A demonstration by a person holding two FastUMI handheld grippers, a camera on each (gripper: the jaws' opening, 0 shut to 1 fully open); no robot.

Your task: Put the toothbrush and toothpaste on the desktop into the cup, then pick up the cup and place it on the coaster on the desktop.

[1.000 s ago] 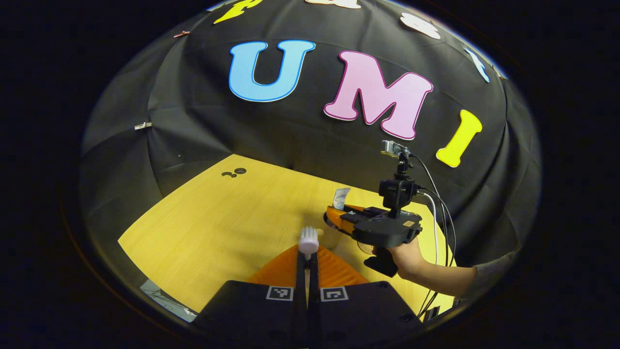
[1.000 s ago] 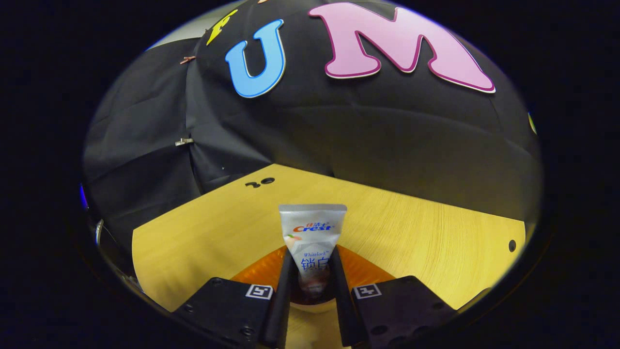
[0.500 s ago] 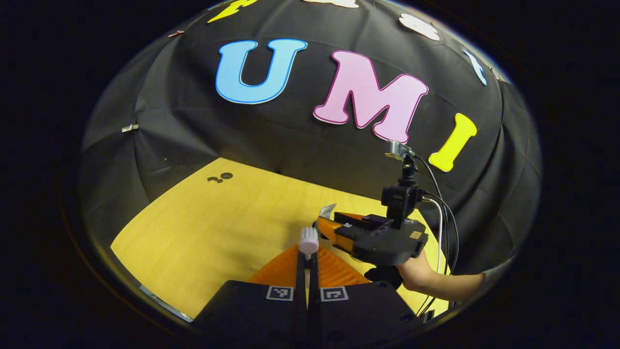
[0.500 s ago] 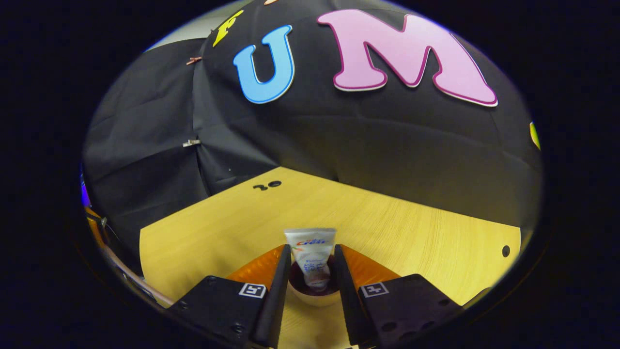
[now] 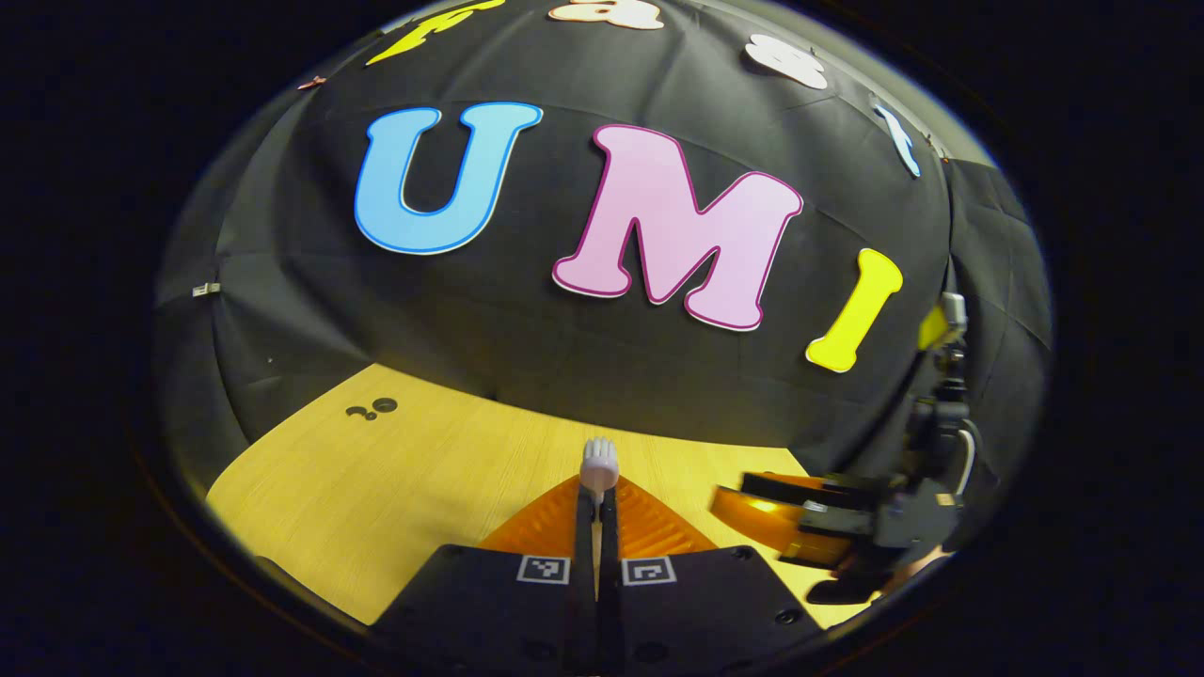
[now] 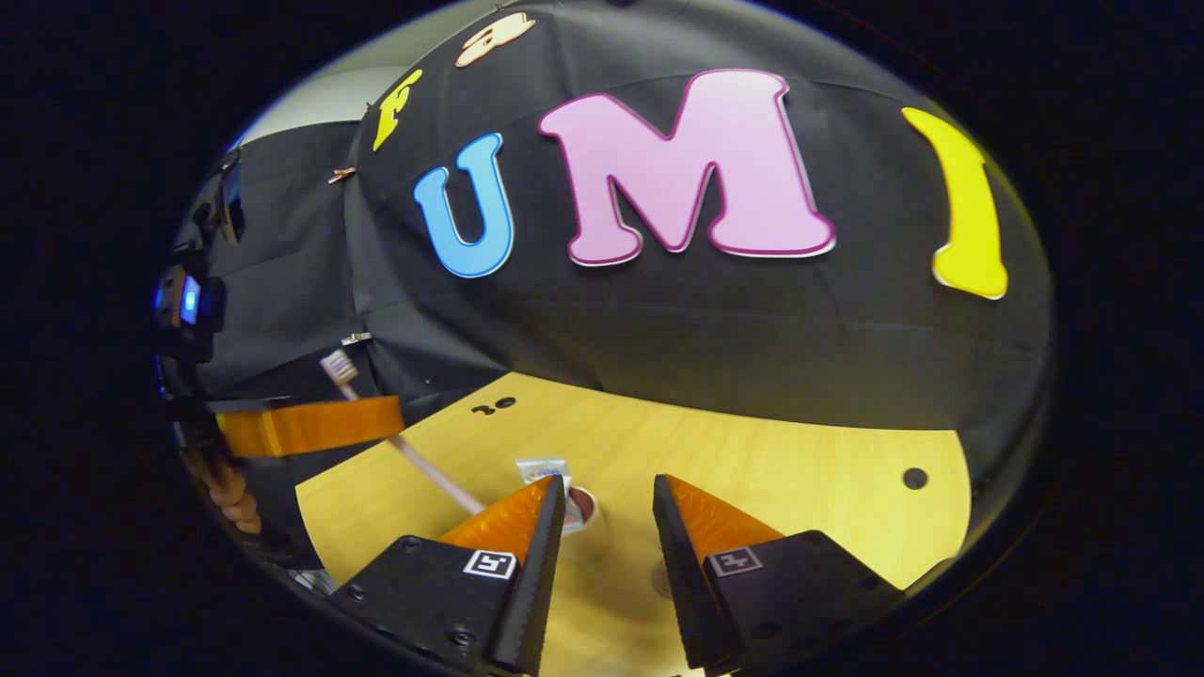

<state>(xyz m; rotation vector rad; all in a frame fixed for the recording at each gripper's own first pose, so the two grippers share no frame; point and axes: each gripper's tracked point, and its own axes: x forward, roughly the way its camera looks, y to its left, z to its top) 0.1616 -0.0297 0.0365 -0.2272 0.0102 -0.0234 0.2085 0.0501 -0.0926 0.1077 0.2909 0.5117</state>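
A light wooden table sits in front of a black cloth wall. In the left gripper view, the left hand-held gripper is clenched on a toothbrush, its white bristled head poking up just past the fingertips. To the right in that view, near the edge, the right hand-held gripper hangs above the table (partly blurred). In the right gripper view, the right hand-held gripper is released, its two fingers spread apart with nothing between them. Just beyond its left finger stands the cup, partly hidden by that finger, with the toothpaste sticking up out of it. Farther left, the left hand-held gripper holds the toothbrush slanted, bristles up and handle angled down toward the cup. A hand shows below it. Small dark holes mark the table's far edge, and another hole lies at the right.
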